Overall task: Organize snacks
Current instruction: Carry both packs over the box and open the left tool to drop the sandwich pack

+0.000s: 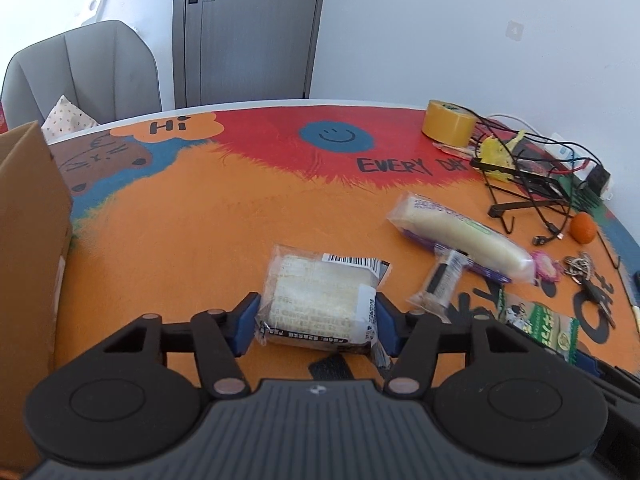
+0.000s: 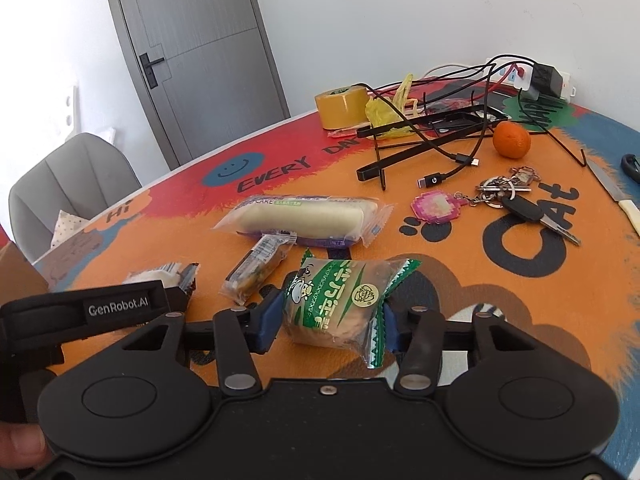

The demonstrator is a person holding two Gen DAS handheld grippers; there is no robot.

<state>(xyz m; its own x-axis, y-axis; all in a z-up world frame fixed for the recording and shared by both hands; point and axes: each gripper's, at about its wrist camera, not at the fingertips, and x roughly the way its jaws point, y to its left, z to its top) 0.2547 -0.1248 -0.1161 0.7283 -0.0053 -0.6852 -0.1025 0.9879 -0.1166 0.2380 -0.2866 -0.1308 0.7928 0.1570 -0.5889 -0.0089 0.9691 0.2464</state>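
Clear wrapping covers the pale square cake [image 1: 320, 300] that sits between the blue pads of the left gripper [image 1: 318, 322]; the jaws have closed onto its two sides and pinch it where it lies on the desk [image 1: 192, 232]. The green-and-white snack packet [image 2: 340, 300] is caught the same way in the right gripper [image 2: 328, 320], its jaws pressed against the packet's sides, and it too seems to rest on the desk, though the contact underneath is hidden. Just beyond both lies a small narrow snack bar [image 2: 256, 268], and behind that a long cream cake roll [image 2: 304, 218] in a clear wrapper with a purple edge. A brown cardboard box [image 1: 28, 240] stands at the left edge of the desk, near the left gripper. Farther out, on the orange and red printed cover, are a bunch of keys [image 2: 516, 196] with a pink charm [image 2: 434, 206], an orange fruit [image 2: 511, 140], a roll of yellow tape [image 2: 342, 106], a tangle of black cables [image 2: 448, 136] and a knife [image 2: 618, 196]. A grey chair [image 1: 84, 72] stands behind the desk, before a grey door [image 1: 248, 28].
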